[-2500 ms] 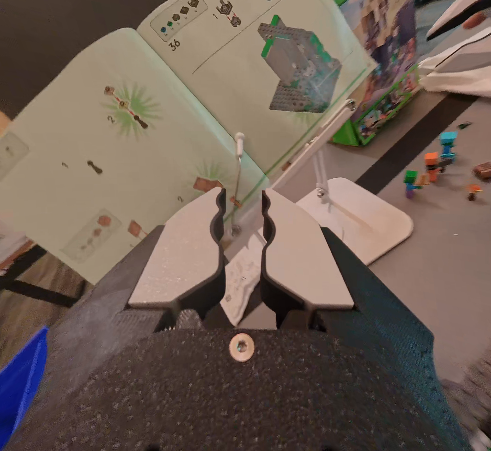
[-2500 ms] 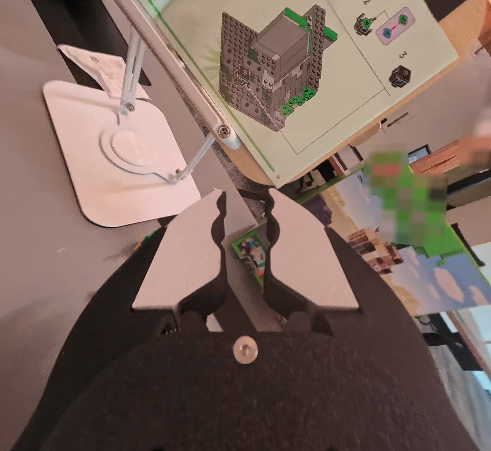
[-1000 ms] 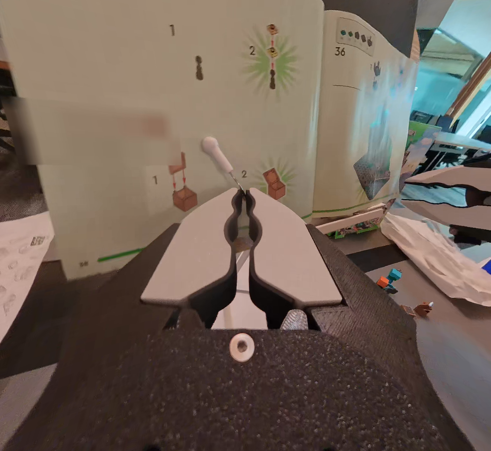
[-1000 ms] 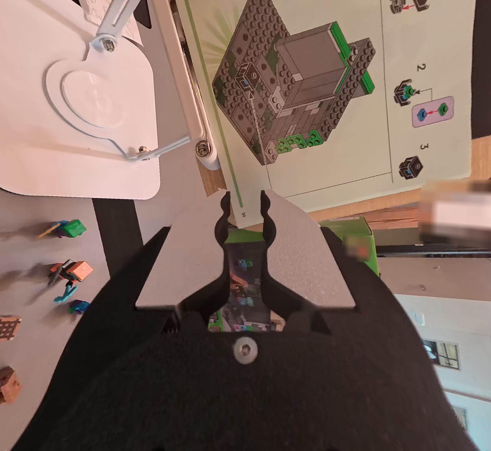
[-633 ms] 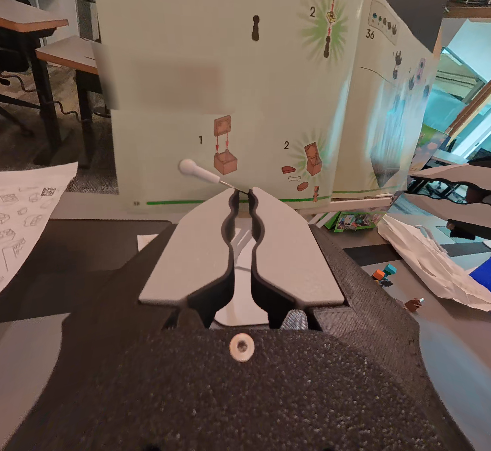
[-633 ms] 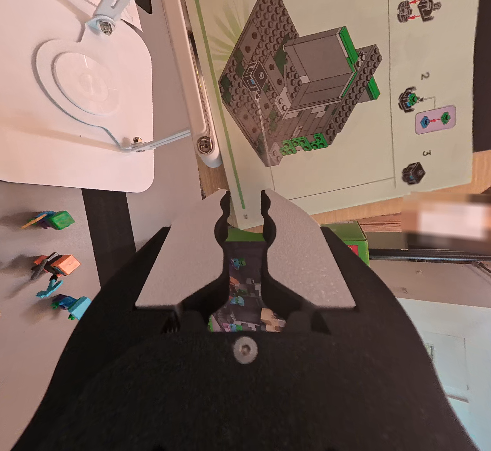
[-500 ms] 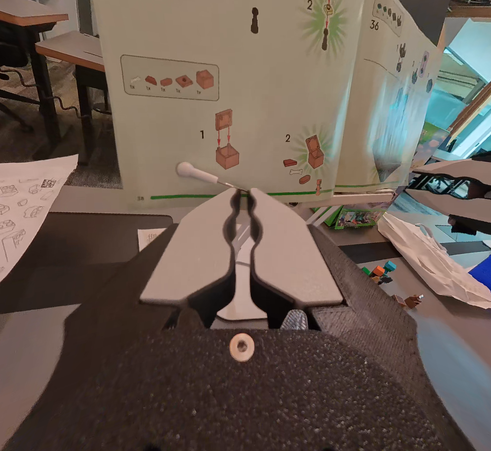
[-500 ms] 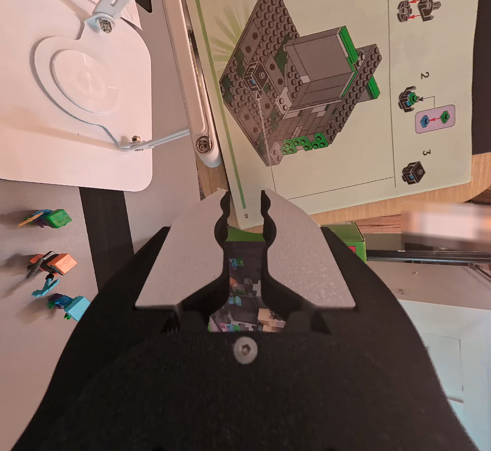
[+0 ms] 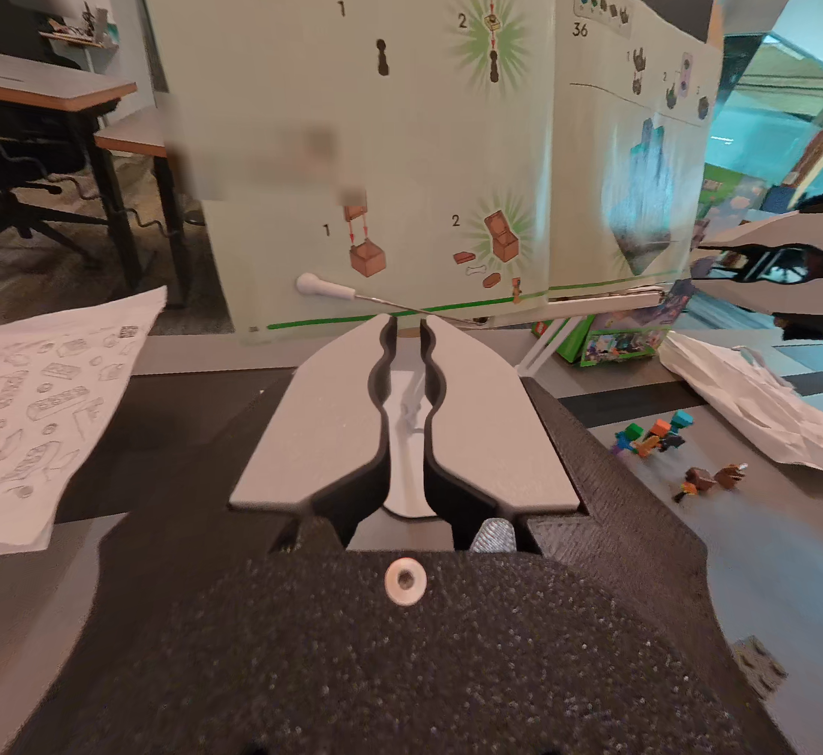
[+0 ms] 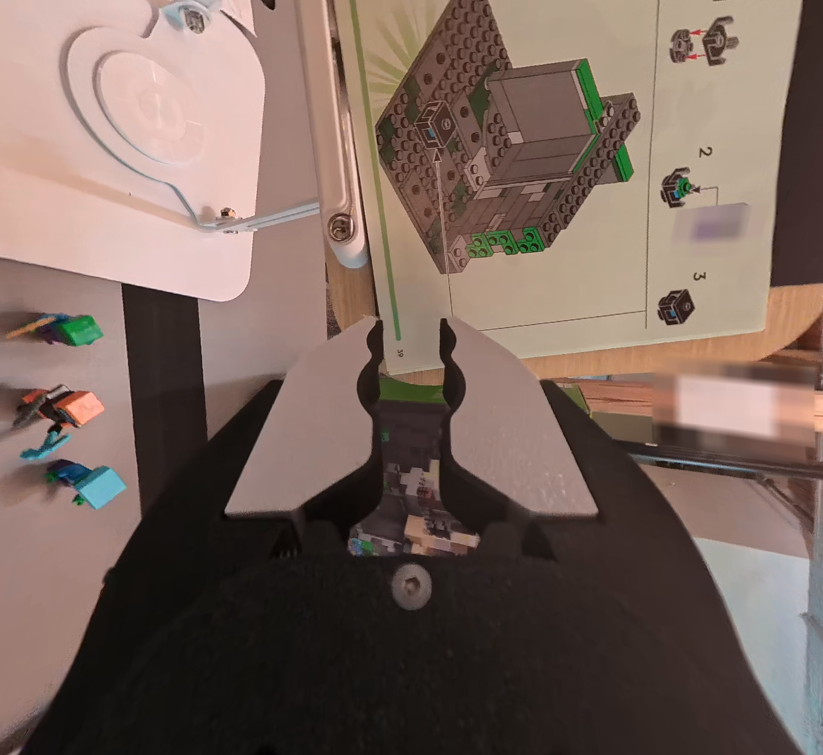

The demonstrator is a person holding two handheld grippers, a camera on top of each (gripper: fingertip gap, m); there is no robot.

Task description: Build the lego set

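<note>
- Left gripper (image 9: 406,324) hangs in front of the instruction booklet (image 9: 401,119), jaws a small way apart and holding nothing.
- Just past its tips, the page-holder arm (image 9: 327,287), a thin wire with a white cap, lies across the bottom of the left page, likely to pin it flat.
- The booklet stands upright on a white stand (image 10: 133,119), pages facing the builder, presumably so the steps can be read while both grippers work.
- Right gripper (image 10: 412,326) is tipped sideways, jaws parted and empty, tips near the lower corner of the right-hand page.
- Behind and below that page sits the green set box (image 9: 619,339).
- The Lego itself: small built figures (image 9: 652,433) in green, orange and light blue stand on the grey table (image 9: 690,564), right of the stand, with brown bits (image 9: 710,477) nearer.
- A white paper bag (image 9: 748,404) lies crumpled at far right, a printed parts sheet (image 9: 62,399) on the left.
- My read: this is booklet handling, no brick in hand yet.
</note>
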